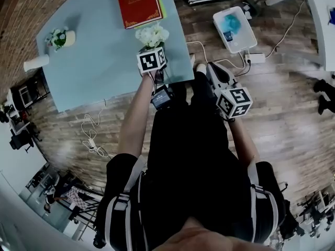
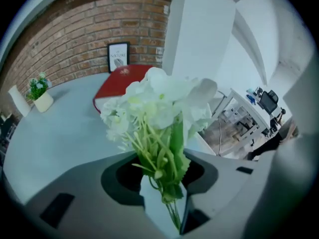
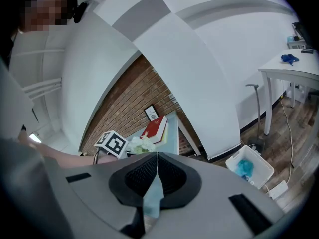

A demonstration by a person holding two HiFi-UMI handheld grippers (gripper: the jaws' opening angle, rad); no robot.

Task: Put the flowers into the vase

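Over the blue table (image 1: 94,46), left hand-held gripper (image 2: 167,200) clamped on white flowers (image 2: 159,103), right hand-held gripper (image 3: 155,183) closed

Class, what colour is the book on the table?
The book is red with gold trim; head view shows it best.

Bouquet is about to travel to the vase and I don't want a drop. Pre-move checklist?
1. Flowers in the left gripper: ok, stems pinched between its jaws.
2. Grip firmness: cannot tell; it holds only the thin lower stems.
3. Vase found: ok, probably the white cylinder at the table's left edge.
4. Vase mouth free: cannot tell, too small to see.
5. Path over the table: looks ok, bare surface between; the potted plant stands near the cylinder.
6. Right gripper: ok, shut, empty, off the table.
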